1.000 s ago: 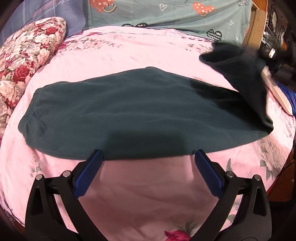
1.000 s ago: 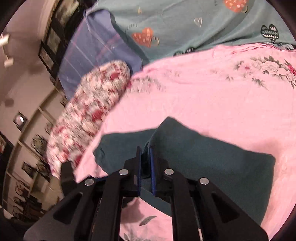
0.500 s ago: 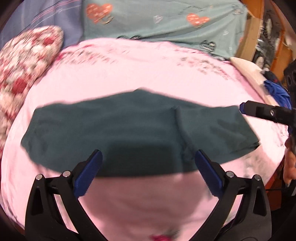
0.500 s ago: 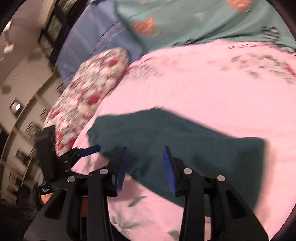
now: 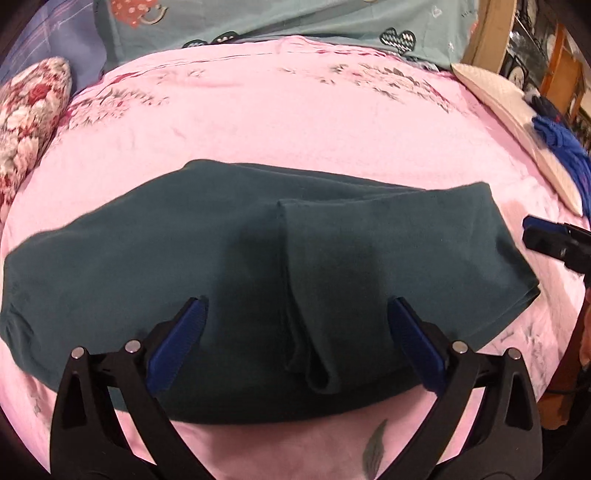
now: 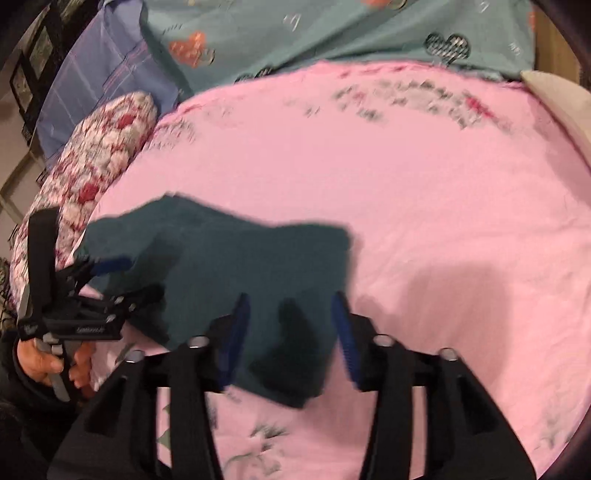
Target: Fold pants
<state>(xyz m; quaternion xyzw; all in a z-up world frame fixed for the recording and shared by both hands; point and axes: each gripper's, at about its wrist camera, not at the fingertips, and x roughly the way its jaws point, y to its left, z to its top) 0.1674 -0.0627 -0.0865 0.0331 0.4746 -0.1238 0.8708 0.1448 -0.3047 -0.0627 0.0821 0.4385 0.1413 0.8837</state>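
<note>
The dark green pants [image 5: 229, 266] lie flat on the pink floral bedsheet [image 5: 295, 122], with the leg end folded back over the middle; the folded edge [image 5: 291, 258] runs down the centre. My left gripper [image 5: 297, 321] is open and empty, hovering over the near edge of the pants. My right gripper [image 6: 290, 325] is open and empty, above the folded end of the pants [image 6: 229, 266]. In the left wrist view the right gripper's tip [image 5: 554, 240] shows at the right edge. In the right wrist view the left gripper [image 6: 92, 295] shows at the left.
A floral pillow [image 5: 29, 110] lies at the left of the bed. A teal blanket with hearts [image 5: 258, 22] lies at the far end. A beige cushion [image 5: 517, 122] and a blue cloth [image 5: 561, 144] lie at the right edge.
My right gripper carried the leg end over the pants, let go of it and opened, then drew back right. My left gripper moved closer over the pants.
</note>
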